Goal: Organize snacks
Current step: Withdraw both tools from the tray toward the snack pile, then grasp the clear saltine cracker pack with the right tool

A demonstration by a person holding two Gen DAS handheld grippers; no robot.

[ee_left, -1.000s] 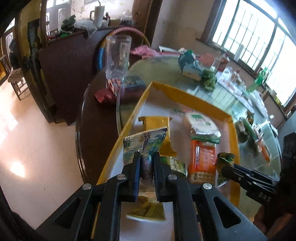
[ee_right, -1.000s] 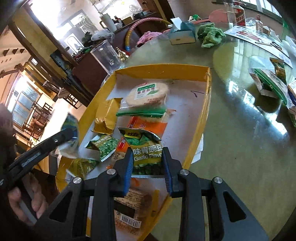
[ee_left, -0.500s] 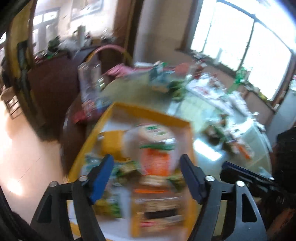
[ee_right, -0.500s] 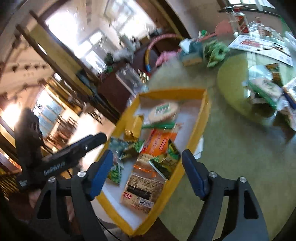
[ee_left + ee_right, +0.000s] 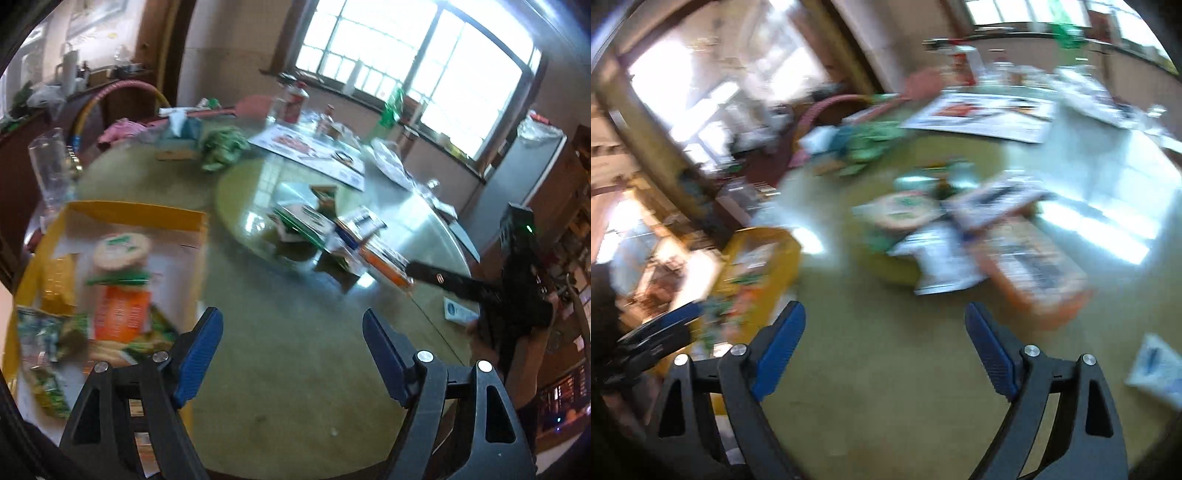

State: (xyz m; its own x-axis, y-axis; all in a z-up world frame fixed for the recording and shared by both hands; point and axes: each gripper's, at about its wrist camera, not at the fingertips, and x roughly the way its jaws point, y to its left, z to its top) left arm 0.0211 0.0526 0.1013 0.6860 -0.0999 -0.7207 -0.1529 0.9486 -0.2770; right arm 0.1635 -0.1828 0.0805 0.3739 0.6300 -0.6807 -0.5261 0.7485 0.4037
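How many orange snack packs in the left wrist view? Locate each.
2. One orange pack lies in the yellow tray; a second orange pack lies on the table, farther right. Others may be hidden.

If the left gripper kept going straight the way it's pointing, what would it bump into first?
Probably just the bare table top. The left gripper is open, nothing between its fingers, and points down at that empty patch. The snack pile lies farther on, though depth is hard to judge.

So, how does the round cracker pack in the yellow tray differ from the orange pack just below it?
The round cracker pack looks pale with a green label on top; the orange pack is bright orange. The first is round, the second long and rectangular. The round one lies farther from the camera, nearer the far wall of the yellow tray. Both lie inside that tray.
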